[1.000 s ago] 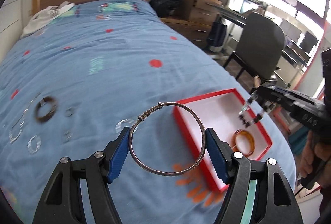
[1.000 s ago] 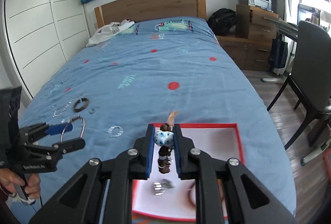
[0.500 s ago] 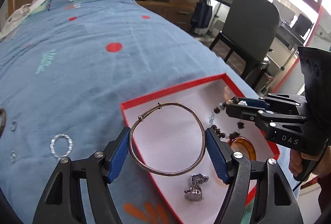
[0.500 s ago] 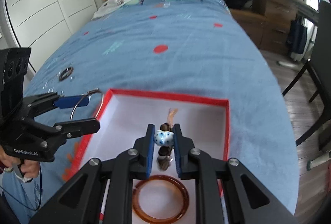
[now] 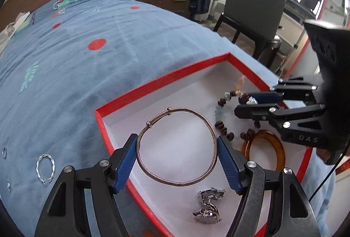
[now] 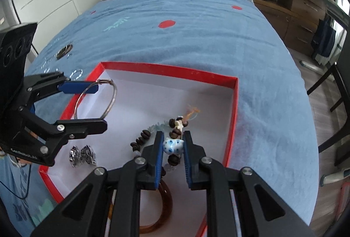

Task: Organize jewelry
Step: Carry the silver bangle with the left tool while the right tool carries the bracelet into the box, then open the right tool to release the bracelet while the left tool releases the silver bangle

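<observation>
Everything is placed here relative to the red box (image 5: 153, 83), a shallow white-lined tray with red walls that lies on the blue bedspread (image 5: 87, 61).

Left of the box, on the bedspread, a twisted silver ring (image 5: 45, 169) is seen, with two smaller silver pieces near the picture's left edge. In the right wrist view a dark bangle (image 6: 64, 52) is seen further off, beyond the box's far left corner.

Over the box's left half the left gripper (image 5: 177, 150) is held, its blue pads pressed against opposite sides of a thin silver bangle (image 5: 151, 173). The jaws are kept wide apart by the ring's width, and the bangle is carried above the white floor, tilted, inside the left wall. Below it, on the floor near the box's front, a silver watch (image 5: 207, 207) with a folded link band is laid.

Toward the box's right half a beaded bracelet (image 5: 221, 125) of dark brown and pale blue beads is draped onto the floor. Its upper part is pinched in the right gripper (image 6: 174, 147), whose jaws are almost fully closed on a white bead with blue dots (image 6: 173, 146). An amber bangle (image 5: 281, 152) is laid flat on the floor just in front of the bracelet, near the box's right wall.
</observation>
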Tool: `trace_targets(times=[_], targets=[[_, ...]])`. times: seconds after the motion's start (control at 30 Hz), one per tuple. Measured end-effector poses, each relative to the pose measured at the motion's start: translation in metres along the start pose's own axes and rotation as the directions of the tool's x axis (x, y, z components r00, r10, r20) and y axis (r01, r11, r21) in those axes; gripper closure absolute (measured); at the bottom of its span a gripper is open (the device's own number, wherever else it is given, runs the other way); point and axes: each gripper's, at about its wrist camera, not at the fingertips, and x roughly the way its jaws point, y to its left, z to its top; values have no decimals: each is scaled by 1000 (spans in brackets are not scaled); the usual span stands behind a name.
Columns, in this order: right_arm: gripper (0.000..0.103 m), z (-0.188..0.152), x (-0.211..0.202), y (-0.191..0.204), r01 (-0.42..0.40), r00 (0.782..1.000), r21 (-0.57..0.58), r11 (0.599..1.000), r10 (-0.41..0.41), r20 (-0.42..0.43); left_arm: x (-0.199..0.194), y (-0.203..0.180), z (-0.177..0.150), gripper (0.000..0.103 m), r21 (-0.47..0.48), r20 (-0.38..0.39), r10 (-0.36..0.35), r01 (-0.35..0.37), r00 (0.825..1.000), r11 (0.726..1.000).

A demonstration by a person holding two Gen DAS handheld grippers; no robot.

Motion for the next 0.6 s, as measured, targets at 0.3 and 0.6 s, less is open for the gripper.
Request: trace_targets(times=[0.3, 0.6], targets=[[86, -2, -1, 10, -14, 1000, -11, 1000, 14, 20, -1, 0, -16, 33, 41, -17, 29, -29, 999, 999], [86, -1, 4, 26, -27, 1000, -46, 999, 27, -3, -12, 12, -29, 33, 23, -24, 15, -14, 1000, 1000]])
